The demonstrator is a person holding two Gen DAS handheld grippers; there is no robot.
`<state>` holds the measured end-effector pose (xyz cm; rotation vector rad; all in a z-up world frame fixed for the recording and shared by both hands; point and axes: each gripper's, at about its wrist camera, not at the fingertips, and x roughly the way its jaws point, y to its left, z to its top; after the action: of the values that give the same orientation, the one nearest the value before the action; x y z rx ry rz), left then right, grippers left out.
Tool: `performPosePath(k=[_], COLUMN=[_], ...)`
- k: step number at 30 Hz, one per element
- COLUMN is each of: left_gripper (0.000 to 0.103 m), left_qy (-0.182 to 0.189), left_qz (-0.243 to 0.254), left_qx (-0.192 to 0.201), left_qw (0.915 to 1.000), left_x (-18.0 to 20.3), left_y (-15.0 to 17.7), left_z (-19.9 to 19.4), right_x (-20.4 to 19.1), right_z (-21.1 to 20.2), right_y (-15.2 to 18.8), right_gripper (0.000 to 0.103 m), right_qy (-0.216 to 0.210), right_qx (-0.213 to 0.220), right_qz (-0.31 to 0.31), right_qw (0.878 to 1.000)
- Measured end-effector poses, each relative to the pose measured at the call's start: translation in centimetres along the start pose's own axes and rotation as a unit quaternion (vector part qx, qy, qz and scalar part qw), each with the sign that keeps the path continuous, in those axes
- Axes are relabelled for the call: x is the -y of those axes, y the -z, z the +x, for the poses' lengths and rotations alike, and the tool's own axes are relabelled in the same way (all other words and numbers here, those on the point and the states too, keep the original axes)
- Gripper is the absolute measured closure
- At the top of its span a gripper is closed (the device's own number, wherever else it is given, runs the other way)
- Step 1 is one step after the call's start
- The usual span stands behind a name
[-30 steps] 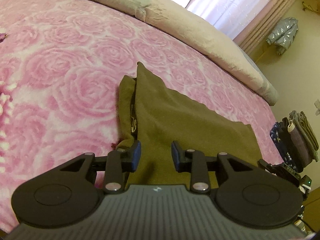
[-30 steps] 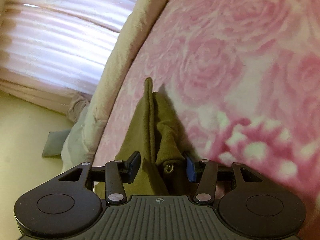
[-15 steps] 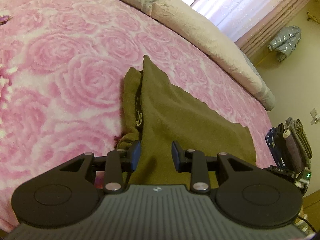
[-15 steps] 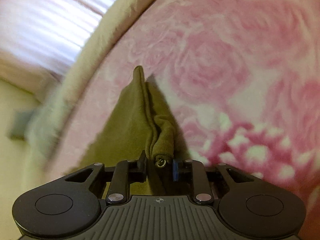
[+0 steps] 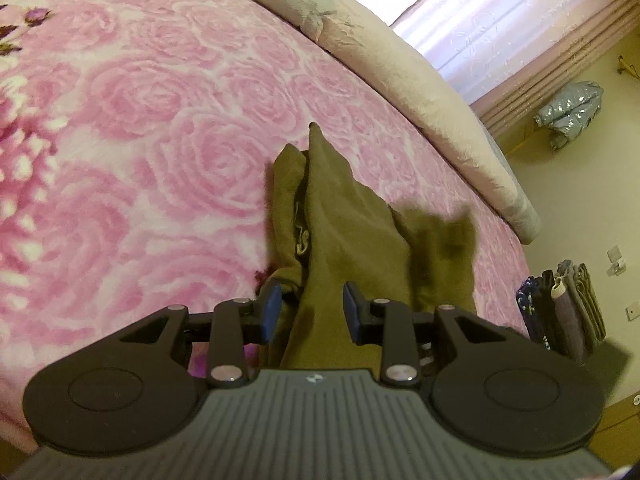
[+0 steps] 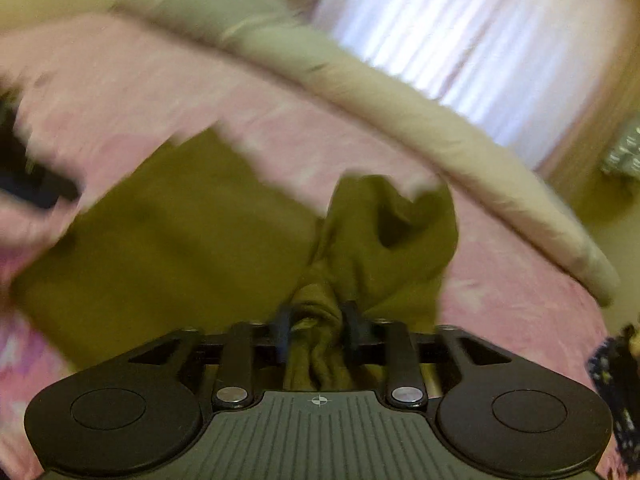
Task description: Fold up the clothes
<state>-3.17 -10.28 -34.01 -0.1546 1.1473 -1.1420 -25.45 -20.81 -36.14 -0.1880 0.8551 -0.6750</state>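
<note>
An olive-green garment (image 5: 344, 220) lies on the pink rose-patterned bedspread (image 5: 140, 140). My left gripper (image 5: 310, 310) is open, its blue-padded fingers either side of the garment's near edge without clamping it. In the right wrist view, which is blurred, my right gripper (image 6: 316, 328) is shut on a bunched corner of the olive garment (image 6: 372, 240) and holds it lifted above the flat part (image 6: 180, 232). That lifted corner shows in the left wrist view (image 5: 440, 236) at the right.
A beige rolled quilt (image 5: 400, 68) runs along the bed's far edge, with curtains (image 5: 500, 12) behind. A stack of folded clothes (image 5: 564, 304) stands beyond the bed's right edge. A silver jacket (image 5: 568, 112) hangs by the wall.
My right gripper closed on the garment's corner, then lifted and swung it across over the garment. My left gripper stayed open at the near edge.
</note>
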Motion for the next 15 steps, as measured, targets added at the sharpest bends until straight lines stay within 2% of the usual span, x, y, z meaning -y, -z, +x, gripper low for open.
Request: performPosePath(k=[3,5,8,11,13,15], left_gripper=[0.075,0.075,0.075,0.072,0.071,0.069], left_qy=[0.006,0.01,0.035,0.07,0.094,0.116], left_qz=[-0.005,-0.008,-0.007,-0.007,-0.015,-0.027], left_qx=[-0.001,-0.002,-0.005,-0.015,-0.028,-0.047], left_qw=[1.0,0.9999,0.9994,0.9974,0.9951,0.9917], left_x=[0.0,0.0,1.2,2.6,3.4,4.2], left_y=[0.2,0.3,0.4,0.4,0.2,0.2], left_z=[-0.3,-0.6,-0.3,0.7,2.1,4.1], right_x=[-1.1,0.3,4.6,9.4,12.9,15.8], right_z=[-0.3,-1.5,-3.5,-5.2,-5.2,-3.9], right_y=[0.5,0.5,0.7,2.0,3.8,6.0], right_gripper=[0.052,0.05,0.049,0.049,0.049,0.049], right_qy=[-0.016,-0.064,-0.12,-0.143,-0.134,-0.114], right_qx=[0.014,0.019,0.037,0.056,0.052,0.018], right_qz=[-0.015,0.024,0.134,0.257,0.356,0.443], right_qw=[1.0,0.997,0.983,0.954,0.923,0.889])
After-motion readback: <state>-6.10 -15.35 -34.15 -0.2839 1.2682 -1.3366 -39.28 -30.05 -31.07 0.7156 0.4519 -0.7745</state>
